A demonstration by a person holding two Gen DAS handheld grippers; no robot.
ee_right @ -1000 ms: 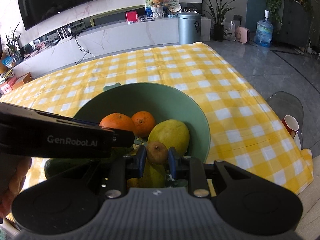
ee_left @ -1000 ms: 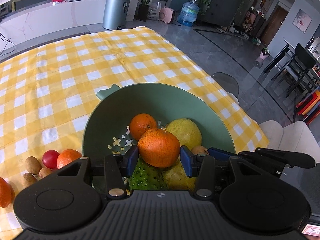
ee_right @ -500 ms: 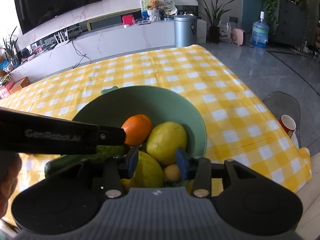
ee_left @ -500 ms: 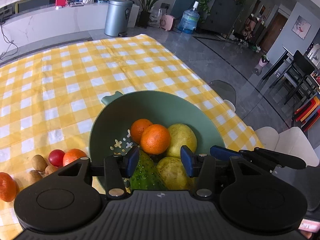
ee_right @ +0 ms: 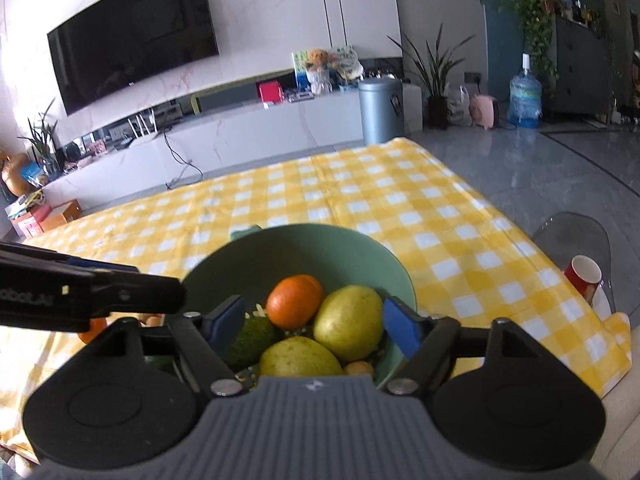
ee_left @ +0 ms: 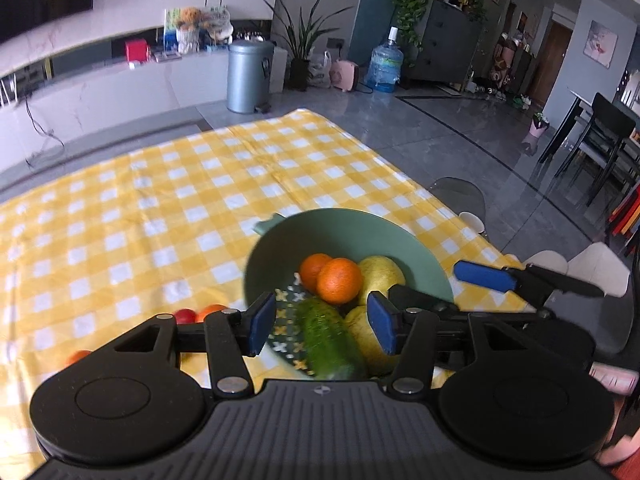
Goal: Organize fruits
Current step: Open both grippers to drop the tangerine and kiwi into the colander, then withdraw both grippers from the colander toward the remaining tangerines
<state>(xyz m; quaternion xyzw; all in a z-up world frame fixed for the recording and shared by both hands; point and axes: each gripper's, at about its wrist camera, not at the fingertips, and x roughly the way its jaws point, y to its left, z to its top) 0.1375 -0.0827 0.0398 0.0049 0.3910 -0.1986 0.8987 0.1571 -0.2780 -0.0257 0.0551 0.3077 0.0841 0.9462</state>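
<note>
the bowl (ee_left: pixel 416 248) sits near the worktop's (ee_left: pixel 160 200) right edge, holding two oranges (ee_left: pixel 339 281) behind a cucumber (ee_left: pixel 332 338), pears (ee_right: pixel 349 328) to their right; loose fruit (ee_left: pixel 185 315) lies left of the bowl.

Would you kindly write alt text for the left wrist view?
The open left gripper hovers empty above a green bowl holding two oranges, two pears and a cucumber on a yellow checked tablecloth. The right gripper shows alongside.

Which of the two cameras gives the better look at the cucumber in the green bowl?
The left wrist view: the cucumber lies lengthwise between the open jaws, most of its bumpy skin visible, though slightly blurred. In the right wrist view only one end of the cucumber shows, tucked behind a jaw, an orange and a pear.
</note>
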